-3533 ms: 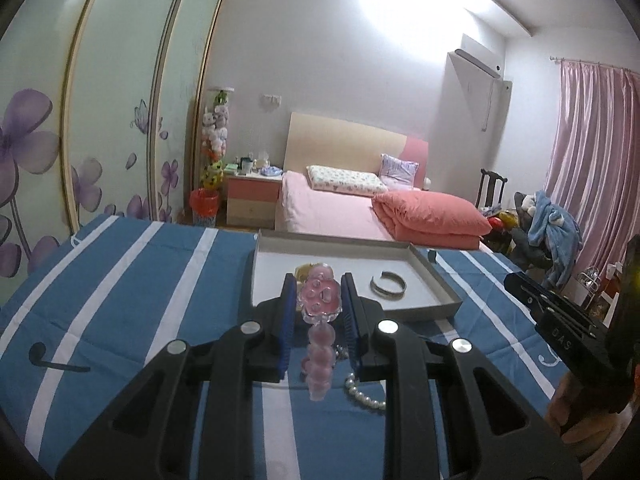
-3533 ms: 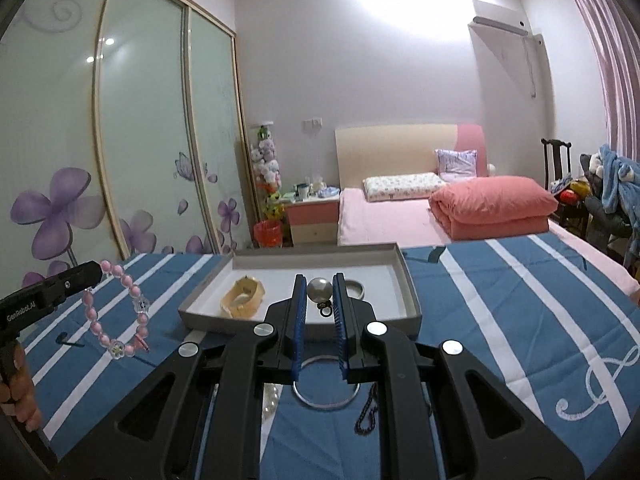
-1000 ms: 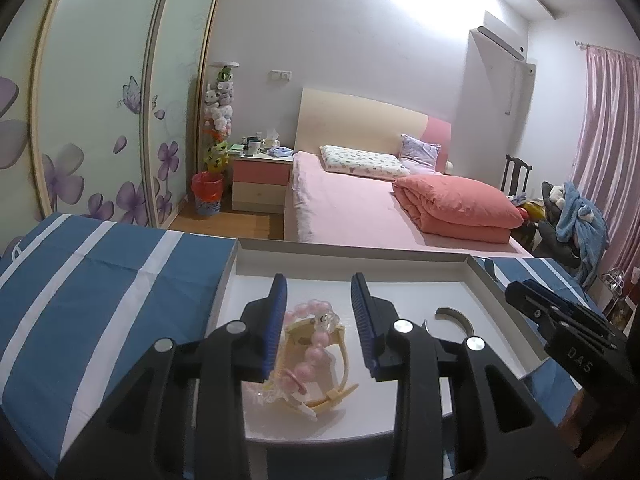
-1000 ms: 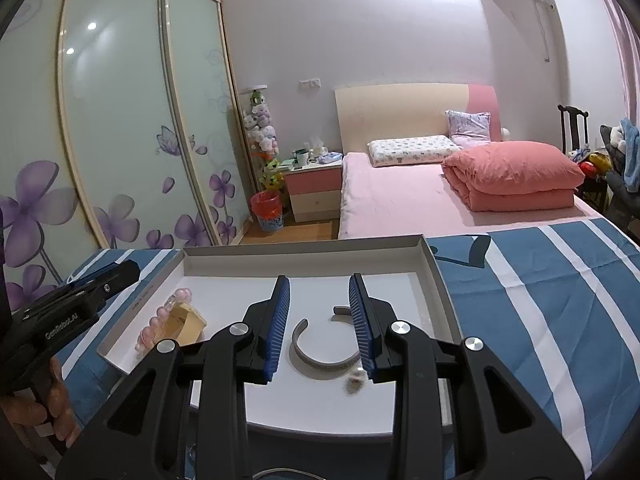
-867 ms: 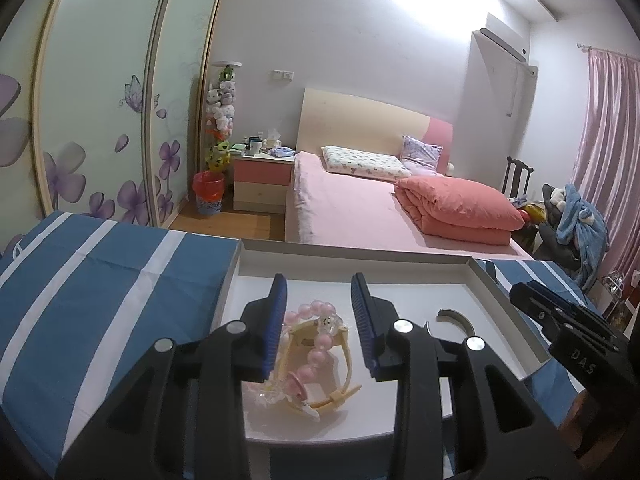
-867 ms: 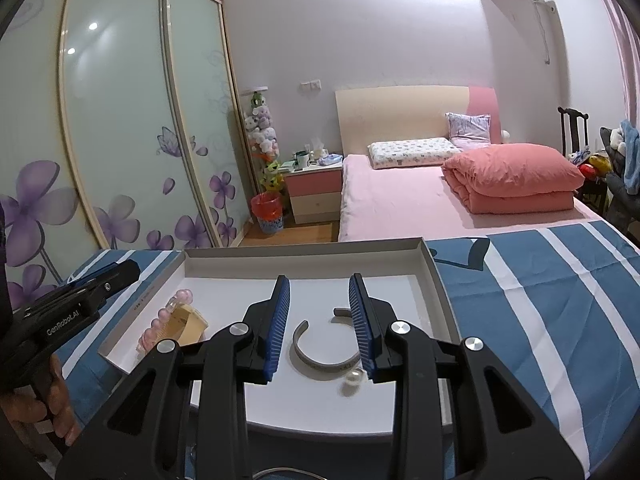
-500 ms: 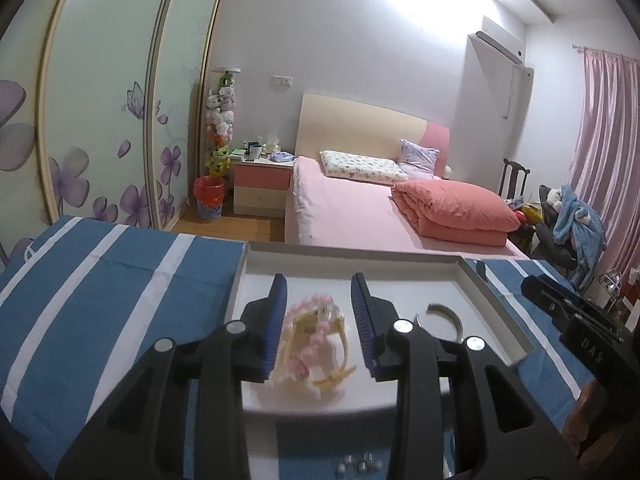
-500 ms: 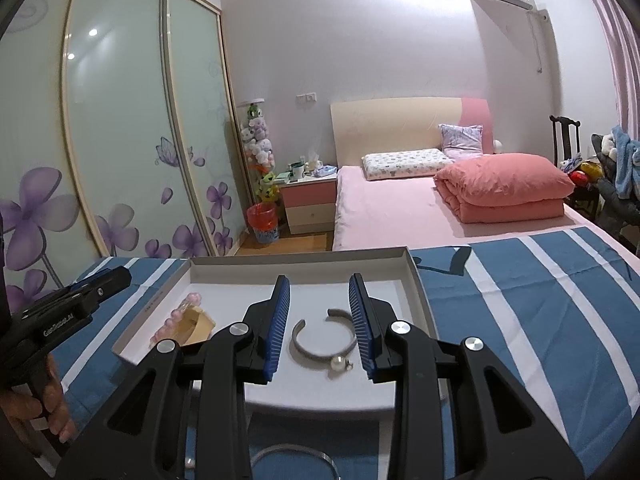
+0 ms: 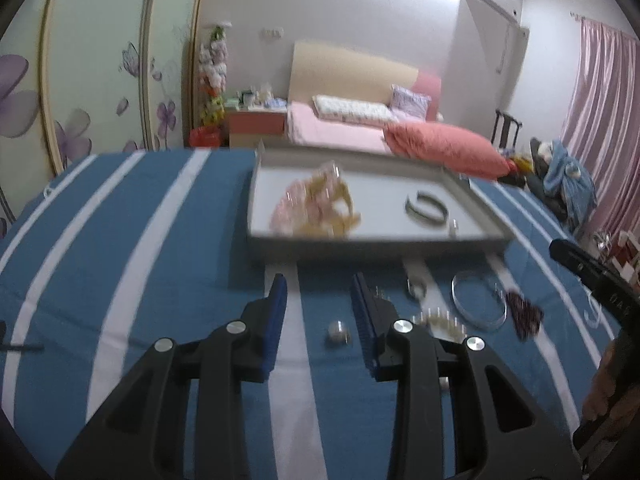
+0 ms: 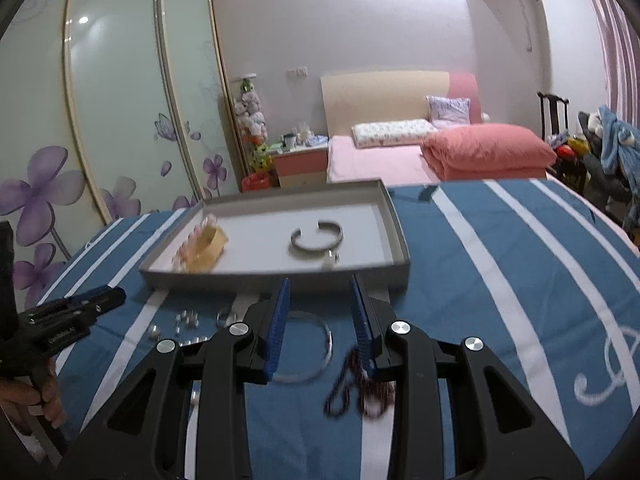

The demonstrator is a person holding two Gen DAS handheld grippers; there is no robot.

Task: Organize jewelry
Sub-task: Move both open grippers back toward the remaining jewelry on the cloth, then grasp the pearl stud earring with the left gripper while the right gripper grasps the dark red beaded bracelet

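Left gripper (image 9: 318, 294) and right gripper (image 10: 320, 300) both hang open, empty, near the shallow grey cardboard tray (image 10: 276, 282). Thin silver bangle (image 10: 316, 340) lies just before that tray; grey metal cuff (image 10: 316, 238) inside.

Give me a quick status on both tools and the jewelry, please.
Left tool and right tool open, empty. Pink bead bracelet, cuff in tray. Silver bangle, dark beads on cloth. Path clear.

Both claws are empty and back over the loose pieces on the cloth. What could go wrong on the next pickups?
The dark bead strand lies right under the right claw, beside the thin silver bangle; closing could catch both. The small silver bead between the left claw fingers might roll off the striped cloth.
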